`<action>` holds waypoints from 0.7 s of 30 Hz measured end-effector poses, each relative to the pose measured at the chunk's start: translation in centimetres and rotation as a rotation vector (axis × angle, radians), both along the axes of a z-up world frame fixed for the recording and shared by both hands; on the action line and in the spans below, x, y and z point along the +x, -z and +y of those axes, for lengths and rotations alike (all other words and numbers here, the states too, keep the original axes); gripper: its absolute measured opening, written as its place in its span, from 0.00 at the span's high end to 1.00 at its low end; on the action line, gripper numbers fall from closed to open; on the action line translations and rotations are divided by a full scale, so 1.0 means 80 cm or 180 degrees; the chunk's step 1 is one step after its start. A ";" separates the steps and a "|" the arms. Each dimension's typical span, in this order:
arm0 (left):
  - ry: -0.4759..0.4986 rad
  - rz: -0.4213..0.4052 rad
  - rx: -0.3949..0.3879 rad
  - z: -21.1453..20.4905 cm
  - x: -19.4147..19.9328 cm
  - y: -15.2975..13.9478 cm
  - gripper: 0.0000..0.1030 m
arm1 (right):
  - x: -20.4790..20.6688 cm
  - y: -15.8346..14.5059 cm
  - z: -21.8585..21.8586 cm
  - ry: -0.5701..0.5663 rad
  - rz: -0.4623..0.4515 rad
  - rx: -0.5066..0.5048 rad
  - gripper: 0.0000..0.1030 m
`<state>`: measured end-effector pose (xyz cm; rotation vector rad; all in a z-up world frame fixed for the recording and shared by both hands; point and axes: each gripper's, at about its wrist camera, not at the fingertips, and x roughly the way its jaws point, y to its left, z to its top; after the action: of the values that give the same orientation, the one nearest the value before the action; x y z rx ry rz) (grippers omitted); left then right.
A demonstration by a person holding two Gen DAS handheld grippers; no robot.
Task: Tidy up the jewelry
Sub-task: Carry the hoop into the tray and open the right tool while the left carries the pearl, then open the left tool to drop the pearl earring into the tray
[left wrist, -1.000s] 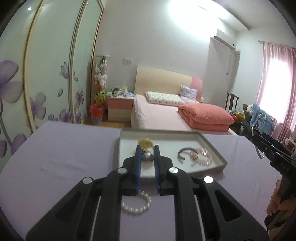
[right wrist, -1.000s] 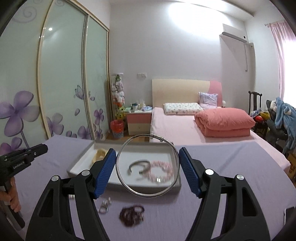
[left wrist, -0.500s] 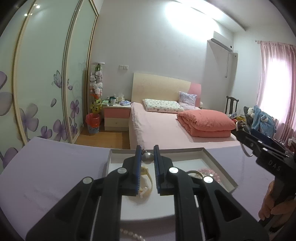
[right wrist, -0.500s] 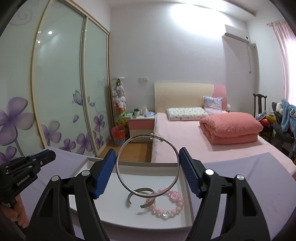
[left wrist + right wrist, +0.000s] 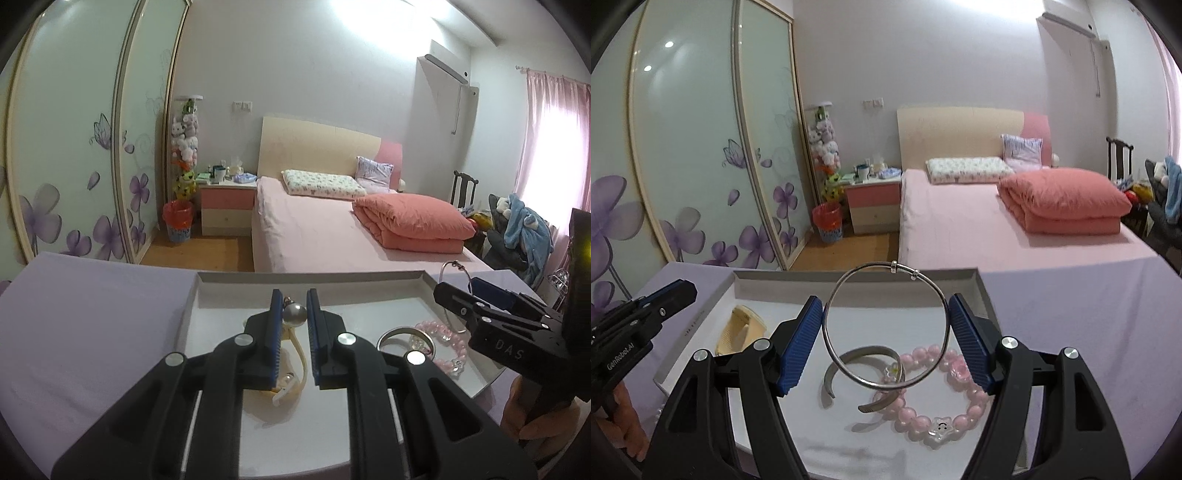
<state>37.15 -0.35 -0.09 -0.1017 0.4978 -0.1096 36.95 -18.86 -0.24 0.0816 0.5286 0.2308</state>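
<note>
Right wrist view: the right tool (image 5: 886, 332) grips a silver bangle (image 5: 886, 325) above the tray (image 5: 857, 275). The left tool (image 5: 291, 314) pinches a pearl earring (image 5: 294, 314). Next, I judge, both need lowering and releasing.

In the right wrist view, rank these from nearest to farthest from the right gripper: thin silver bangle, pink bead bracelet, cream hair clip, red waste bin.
1. Thin silver bangle: held in the right gripper.
2. Pink bead bracelet: just below, in the tray.
3. Cream hair clip: tray's left side.
4. Red waste bin: on the floor beside the bed.
</note>
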 end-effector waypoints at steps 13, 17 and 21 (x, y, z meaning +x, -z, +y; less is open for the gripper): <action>0.0065 0.0129 0.0036 -0.006 0.015 0.016 0.87 | 0.004 0.000 -0.001 0.0024 0.0093 0.0094 0.25; 0.0074 0.0166 0.0043 -0.004 0.020 0.020 0.85 | 0.010 -0.001 -0.009 0.0064 0.0110 0.0142 0.25; 0.0070 0.0208 0.0025 -0.003 0.024 0.025 0.82 | 0.011 -0.001 -0.011 0.0069 0.0120 0.0151 0.25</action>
<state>39.06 -0.56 -2.12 -0.0924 0.5646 -0.1261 37.86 -19.77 -0.19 0.1379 0.5594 0.2211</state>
